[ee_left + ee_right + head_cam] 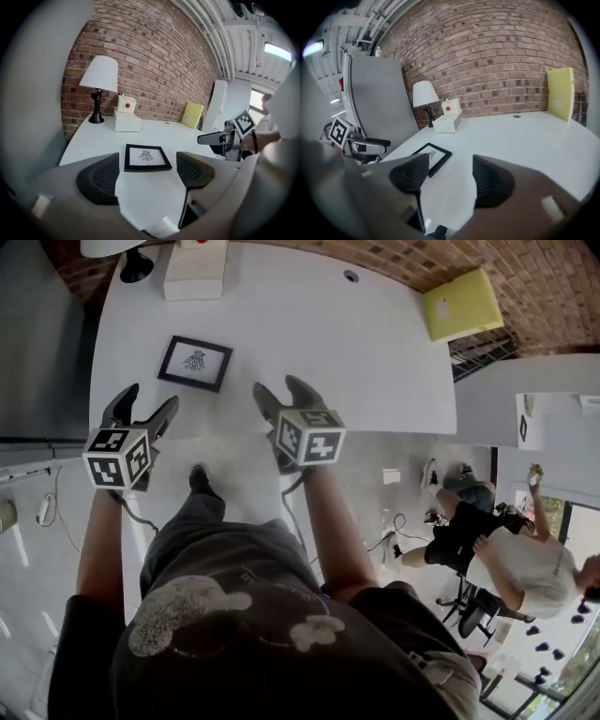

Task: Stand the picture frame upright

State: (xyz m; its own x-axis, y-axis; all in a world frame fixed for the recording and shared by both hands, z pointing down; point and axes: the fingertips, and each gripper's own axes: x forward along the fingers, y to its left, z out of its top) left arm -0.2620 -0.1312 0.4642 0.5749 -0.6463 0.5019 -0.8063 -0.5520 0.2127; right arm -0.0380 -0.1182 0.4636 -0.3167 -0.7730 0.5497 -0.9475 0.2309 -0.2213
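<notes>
A small black picture frame (195,363) with a white mat and a dark drawing lies flat, face up, on the white table (309,343). In the left gripper view the frame (146,158) lies straight ahead, beyond the jaws. The right gripper view has the frame (432,157) off to the left of its jaws. My left gripper (142,411) hovers open near the table's front edge, just short of the frame. My right gripper (284,395) is open too, to the frame's right. Nothing is held between either pair of jaws.
At the table's back left stand a white box with a red button (195,272) and a lamp (99,89) by the brick wall. A yellow panel (461,304) leans at the back right. A grey partition (377,98) flanks the left; a person (511,549) sits off to the right.
</notes>
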